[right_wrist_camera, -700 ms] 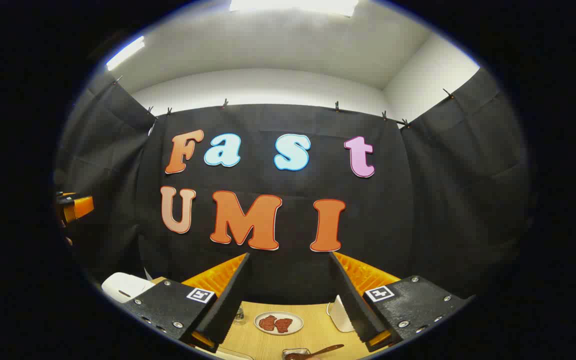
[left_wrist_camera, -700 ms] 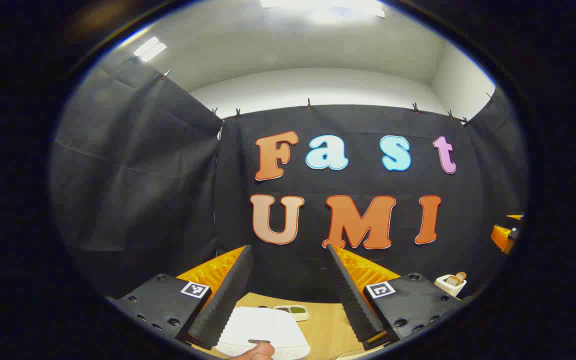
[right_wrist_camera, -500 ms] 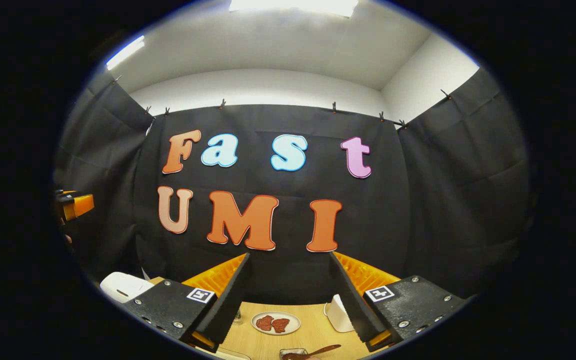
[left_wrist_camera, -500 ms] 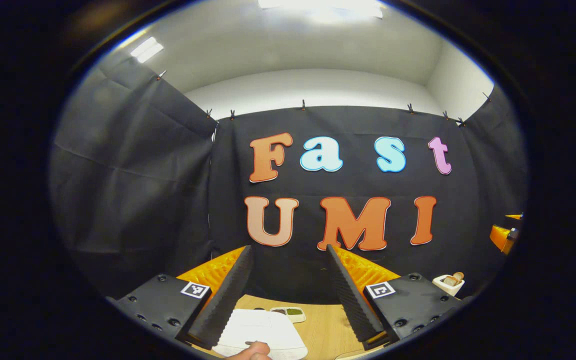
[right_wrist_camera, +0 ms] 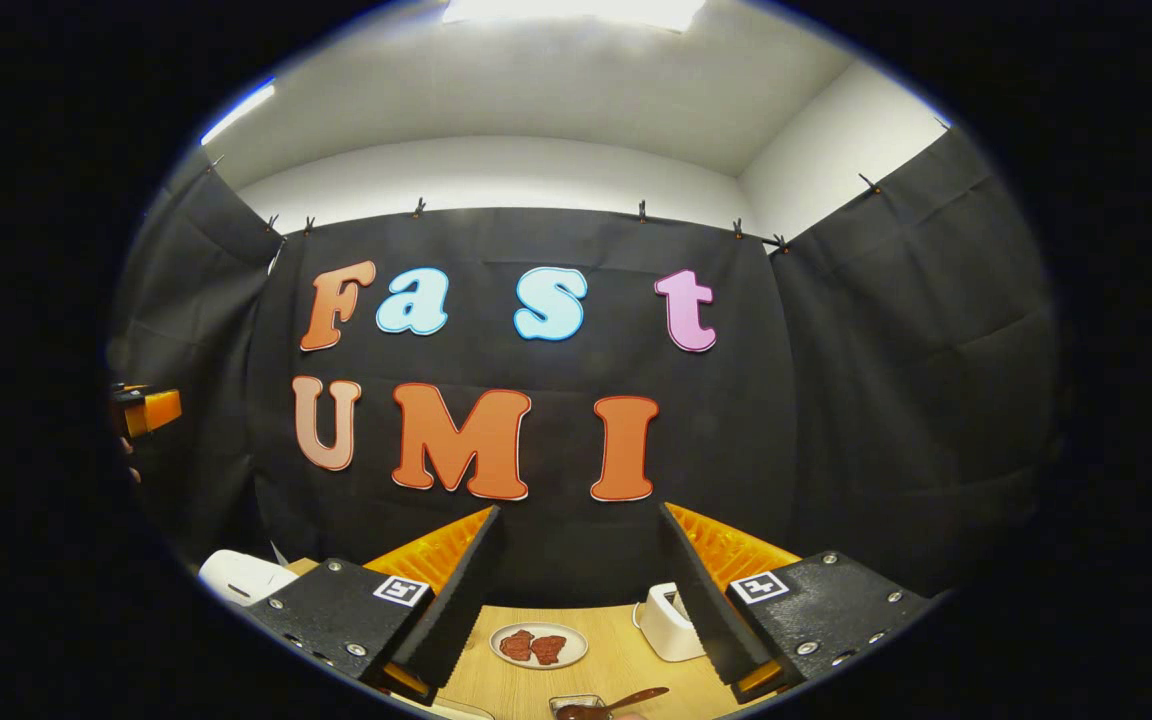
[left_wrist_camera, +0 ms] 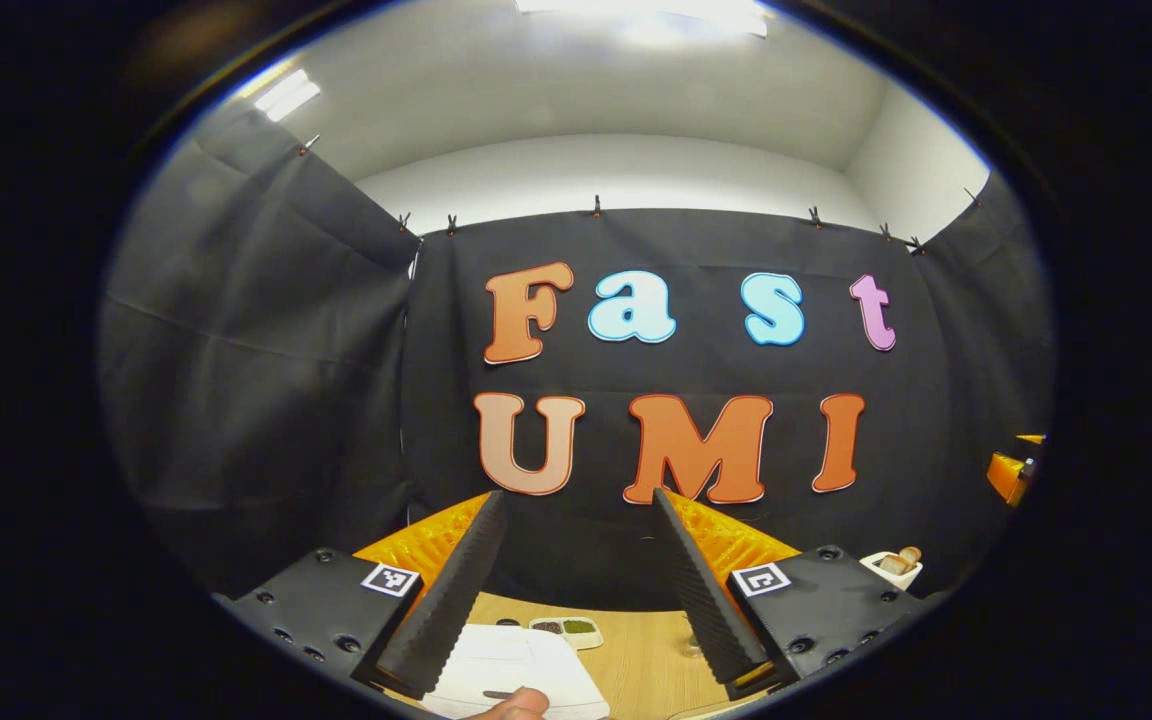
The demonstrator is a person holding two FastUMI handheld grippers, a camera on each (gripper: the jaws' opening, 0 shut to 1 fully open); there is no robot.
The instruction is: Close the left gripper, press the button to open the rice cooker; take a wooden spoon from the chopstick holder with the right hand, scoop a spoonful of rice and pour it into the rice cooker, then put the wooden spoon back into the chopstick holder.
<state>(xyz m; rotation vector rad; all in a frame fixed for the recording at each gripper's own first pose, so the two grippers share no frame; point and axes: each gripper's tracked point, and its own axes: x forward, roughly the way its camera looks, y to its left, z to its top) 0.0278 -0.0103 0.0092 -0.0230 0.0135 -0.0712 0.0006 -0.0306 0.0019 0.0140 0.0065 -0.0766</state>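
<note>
Both tongs (left_wrist_camera: 576, 580) (right_wrist_camera: 576, 580) stay wide apart, views panned slightly; rice cooker (left_wrist_camera: 516, 670) shifted left.

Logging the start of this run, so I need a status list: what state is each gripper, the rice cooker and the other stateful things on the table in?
left gripper: open, holding nothing.
right gripper: open, holding nothing.
rice cooker: lid down, closed.
chopstick holder: upright, utensils standing in it.
plate: flat on the table, reddish food on it.
wooden spoon: lying with its bowl in a small dish.
</note>
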